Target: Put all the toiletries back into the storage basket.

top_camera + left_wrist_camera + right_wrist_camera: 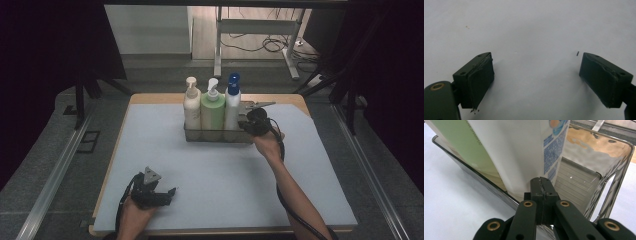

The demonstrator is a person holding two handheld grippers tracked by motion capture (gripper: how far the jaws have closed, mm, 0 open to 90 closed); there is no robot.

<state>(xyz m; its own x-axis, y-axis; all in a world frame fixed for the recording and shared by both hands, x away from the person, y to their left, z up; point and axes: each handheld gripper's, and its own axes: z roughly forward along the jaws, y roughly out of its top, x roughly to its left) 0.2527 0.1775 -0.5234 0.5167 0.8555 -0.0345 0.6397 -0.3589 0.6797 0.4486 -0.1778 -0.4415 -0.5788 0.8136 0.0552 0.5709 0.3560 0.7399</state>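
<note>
The clear bin (pixel 599 173) has bare floor at its right end — the right claw (pixel 541 185), pinched shut, sits at its near rim beside the white bottle (pixel 524 150). The left claw (pixel 536 75) gapes wide over open table (pixel 225 170).

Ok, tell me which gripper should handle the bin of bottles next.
Right. The right gripper sits shut at the clear bin beside the white bottle; the left gripper rests open on bare mat, far away.

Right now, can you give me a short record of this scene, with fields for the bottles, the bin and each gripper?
bottles: cream bottle, green bottle, white bottle with blue cap, upright in a row
bin: clear bin holding all three, on the table
right gripper: jaws shut, at the bin's near wall beside the white bottle
left gripper: jaws open, over bare table
</note>
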